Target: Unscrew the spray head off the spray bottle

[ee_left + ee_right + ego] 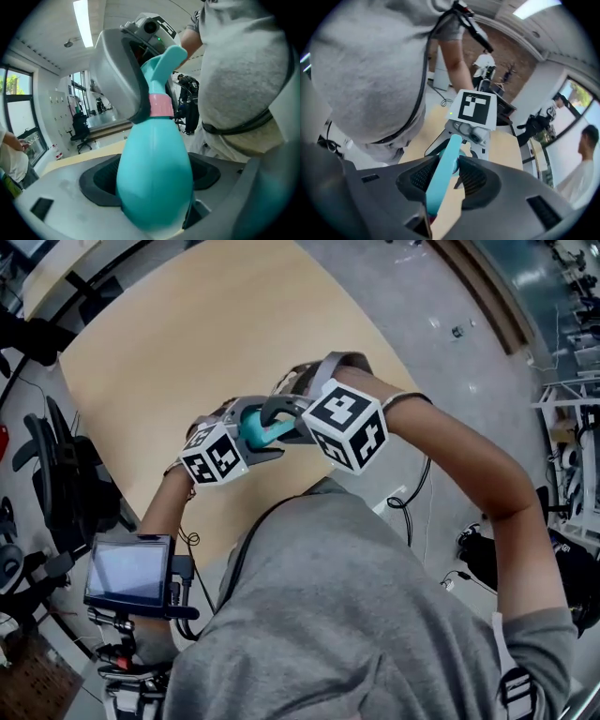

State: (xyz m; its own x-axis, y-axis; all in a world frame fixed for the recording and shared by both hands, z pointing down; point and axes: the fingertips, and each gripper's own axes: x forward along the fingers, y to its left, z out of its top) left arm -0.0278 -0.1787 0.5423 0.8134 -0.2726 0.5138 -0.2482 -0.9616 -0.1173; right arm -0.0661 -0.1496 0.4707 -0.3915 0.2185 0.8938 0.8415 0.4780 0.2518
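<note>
Your left gripper (246, 439) is clamped on the teal spray bottle (154, 178), its 2 jaws wide around the round belly. Your right gripper (451, 161) is closed on the spray head (440, 183), pads pressing its narrow teal sides, just above the pink collar (161, 105). You hold the bottle in the air between both grippers, close to your chest, over the near edge of the desk (187, 334).

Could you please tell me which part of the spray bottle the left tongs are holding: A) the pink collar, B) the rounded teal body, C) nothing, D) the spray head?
B: the left tongs close on the rounded teal body, below the pink collar; the right tongs grip the spray head.
</note>
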